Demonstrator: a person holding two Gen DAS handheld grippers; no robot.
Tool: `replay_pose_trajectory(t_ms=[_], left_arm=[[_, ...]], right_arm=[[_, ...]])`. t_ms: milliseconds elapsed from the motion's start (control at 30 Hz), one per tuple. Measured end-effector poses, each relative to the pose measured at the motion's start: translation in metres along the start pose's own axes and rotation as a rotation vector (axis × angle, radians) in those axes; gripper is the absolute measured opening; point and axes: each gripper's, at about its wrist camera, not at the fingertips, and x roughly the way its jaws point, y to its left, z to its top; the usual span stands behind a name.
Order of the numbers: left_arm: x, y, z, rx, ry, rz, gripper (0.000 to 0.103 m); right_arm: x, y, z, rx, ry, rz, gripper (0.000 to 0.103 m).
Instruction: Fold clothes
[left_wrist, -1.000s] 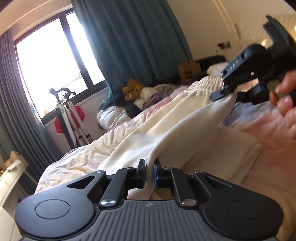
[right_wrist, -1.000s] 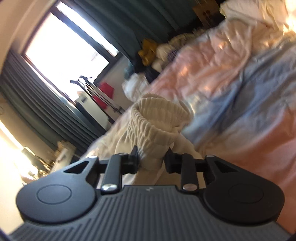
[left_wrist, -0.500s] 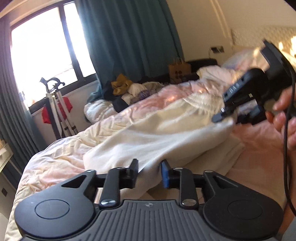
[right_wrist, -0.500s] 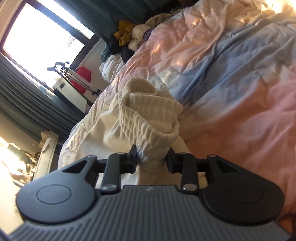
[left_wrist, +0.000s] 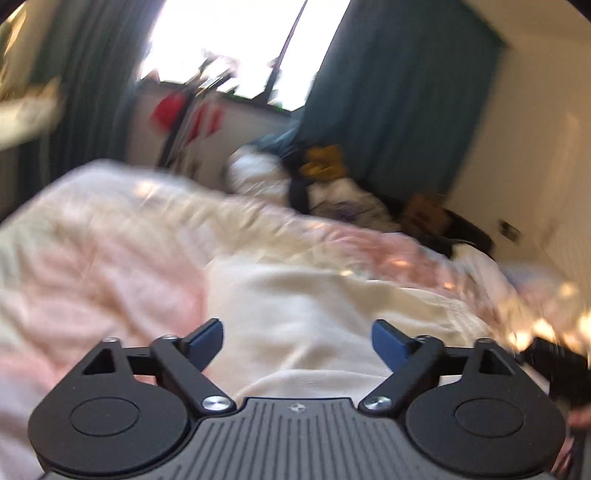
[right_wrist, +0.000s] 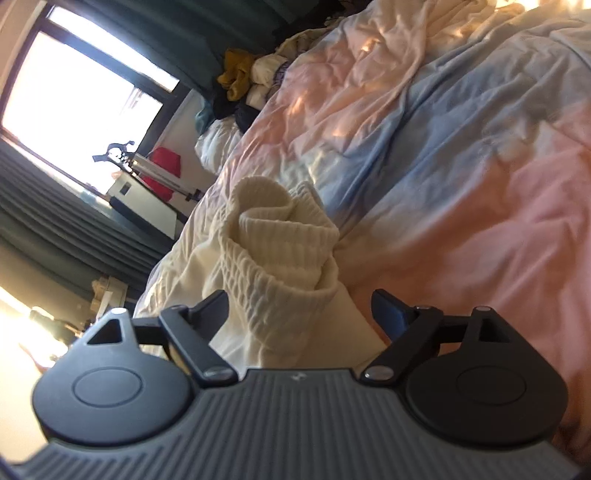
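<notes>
Left wrist view (blurred): the left gripper (left_wrist: 297, 341) hangs with its jaws spread wide and nothing between them. The cream garment (left_wrist: 314, 295) lies directly ahead of and below the gap, flat on the bed (left_wrist: 92, 266), with pink bedding off to the gripper's left side. The wide opening suits either a release or a fresh approach to the cloth; which of the two cannot be told from the frame. A dark object at the far right edge may be the other tool, but blur prevents certainty.

Right wrist view: the right gripper (right_wrist: 299, 310) is likewise spread, its jaws standing on either side of the garment's ribbed waistband (right_wrist: 280, 240). The waistband sits bunched and rolled just ahead of the gap, touching or nearly touching the left jaw and clear of the right one. The bunching probably reflects a fold set down on the bed, so the grip is no longer needed.
</notes>
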Motion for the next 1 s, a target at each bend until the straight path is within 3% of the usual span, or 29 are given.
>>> replay_pose_trajectory(t_ms=[167,300,400,600,667,700,800,1000], left_arm=[[0.030,0.040,-0.002,-0.210,0.141,-0.007,0.091],[0.047,0.050,-0.009,-0.267,0.212,-0.008,0.091],[0.054,0.052,-0.011,-0.286,0.234,-0.008,0.092],[0.064,0.055,-0.015,-0.319,0.268,-0.032,0.091],[0.072,0.060,-0.017,-0.356,0.294,-0.039,0.086],[0.073,0.060,-0.017,-0.358,0.295,-0.033,0.085],[0.072,0.057,-0.016,-0.339,0.292,-0.010,0.075],[0.055,0.047,-0.009,-0.330,0.242,-0.008,0.048]], right_arm=[[0.026,0.001,-0.005,-0.049,0.079,-0.021,0.088],[0.049,0.000,-0.008,-0.055,0.130,-0.028,0.092],[0.062,-0.001,-0.009,-0.028,0.145,-0.033,0.103],[0.061,0.000,-0.005,0.054,0.119,0.079,0.103],[0.057,-0.002,-0.005,0.067,0.112,0.095,0.090],[0.056,-0.001,-0.005,0.059,0.111,0.090,0.076],[0.051,-0.001,-0.005,0.062,0.100,0.094,0.053],[0.037,0.014,-0.003,0.045,0.062,0.157,0.037]])
